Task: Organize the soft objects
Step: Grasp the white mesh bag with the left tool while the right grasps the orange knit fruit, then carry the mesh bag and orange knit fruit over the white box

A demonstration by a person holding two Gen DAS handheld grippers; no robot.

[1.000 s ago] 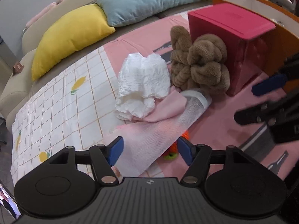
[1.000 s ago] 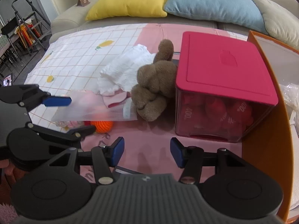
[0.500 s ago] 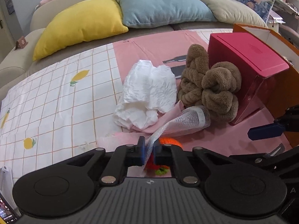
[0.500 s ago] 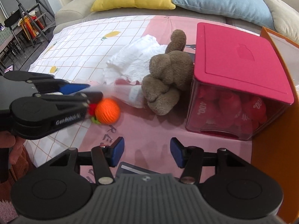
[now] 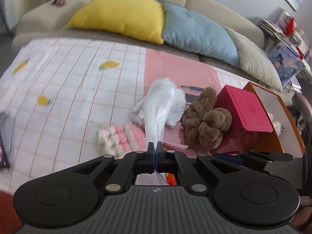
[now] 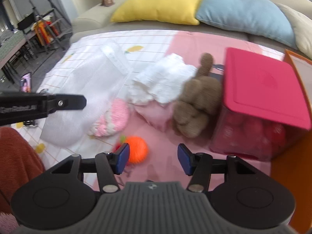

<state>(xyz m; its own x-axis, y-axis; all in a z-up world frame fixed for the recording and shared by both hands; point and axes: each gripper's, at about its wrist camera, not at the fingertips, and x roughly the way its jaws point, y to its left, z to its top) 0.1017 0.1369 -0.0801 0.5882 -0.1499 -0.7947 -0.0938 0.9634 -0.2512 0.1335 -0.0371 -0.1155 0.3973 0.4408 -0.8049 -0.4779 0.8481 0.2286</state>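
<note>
My left gripper [image 5: 154, 146] is shut on one end of a white mesh bag [image 5: 159, 105], which hangs lifted off the bed; in the right wrist view the bag [image 6: 83, 89] drapes from that gripper [image 6: 81, 102] at the left. Beneath it lie a pink and cream knitted toy [image 6: 113, 119] and an orange knitted ball [image 6: 136, 152]. My right gripper [image 6: 153, 159] stands open just above the bed, its left pad beside the ball and nothing between its fingers. A brown plush [image 6: 197, 105] leans against a red-lidded box [image 6: 263, 89].
A crumpled white cloth [image 6: 163, 81] and a pink cloth [image 6: 156, 113] lie behind the toys. An orange-walled box [image 5: 273, 105] stands right of the red one. Yellow [image 5: 120, 15] and blue [image 5: 197, 33] cushions line the sofa back. The checked sheet [image 5: 68, 81] spreads left.
My left gripper closed on the mesh bag, rolled and lifted it up and to the left, uncovering the pink knitted toy and orange ball. The right gripper shifted slightly, still open.
</note>
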